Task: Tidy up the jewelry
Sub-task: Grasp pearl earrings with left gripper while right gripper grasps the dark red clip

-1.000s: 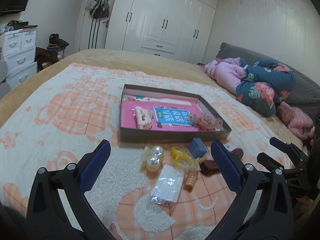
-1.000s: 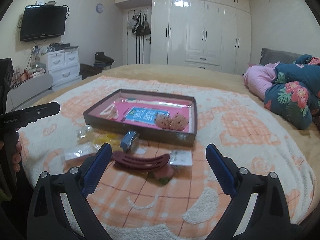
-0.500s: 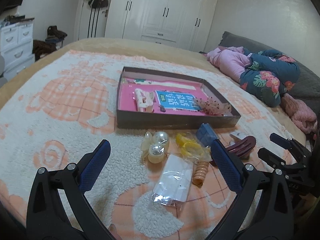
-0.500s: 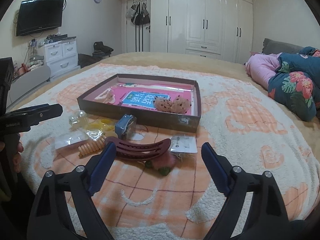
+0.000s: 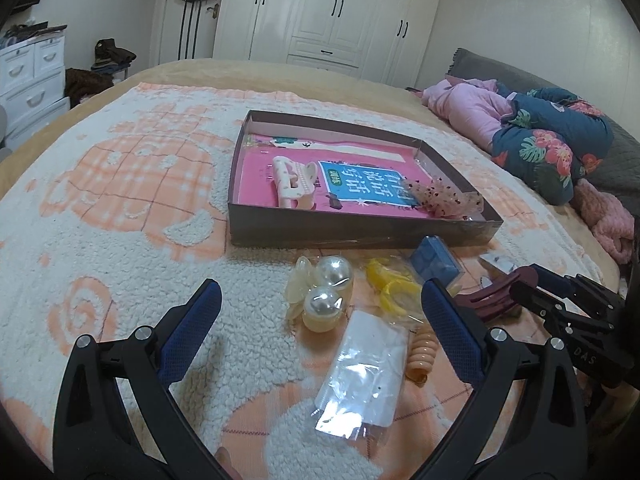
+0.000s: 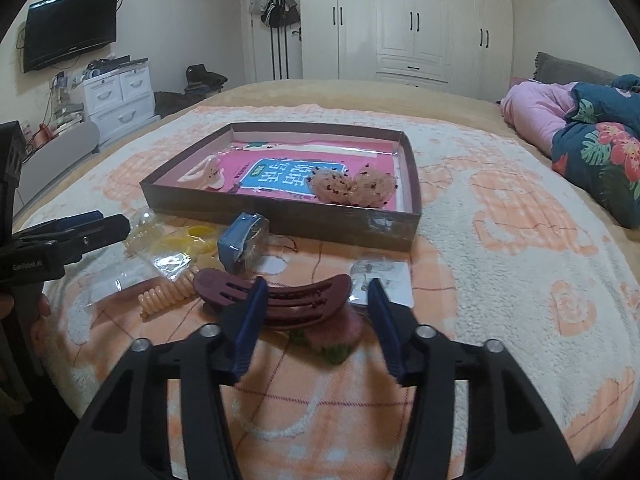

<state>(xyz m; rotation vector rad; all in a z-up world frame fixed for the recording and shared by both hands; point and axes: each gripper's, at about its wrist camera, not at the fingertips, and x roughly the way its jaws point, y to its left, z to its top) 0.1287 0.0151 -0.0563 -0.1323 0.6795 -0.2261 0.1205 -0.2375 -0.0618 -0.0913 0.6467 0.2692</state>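
Observation:
A brown box (image 5: 352, 230) (image 6: 280, 212) with a pink floor lies on the bed and holds a cream hair claw (image 5: 290, 178) and a speckled pink scrunchie (image 6: 352, 188). In front of it lie pearl bobbles (image 5: 326, 292), yellow rings (image 5: 390, 284), a blue box (image 6: 242, 246), a clear bag (image 5: 366, 376), an orange coil tie (image 6: 170, 294) and a maroon hair claw (image 6: 288, 300). My left gripper (image 5: 320, 328) is open above the pearl bobbles and bag. My right gripper (image 6: 316, 320) is partly open, its fingers on either side of the maroon claw, not touching it.
A pink and green item (image 6: 336, 334) lies under the maroon claw. A small card in plastic (image 6: 380, 276) lies to its right. Folded pink and floral bedding (image 5: 540, 140) lies at the right. White drawers (image 6: 118, 100) stand left of the bed.
Both grippers have moved forward and down toward the loose items. The right gripper's jaws have narrowed around the maroon claw.

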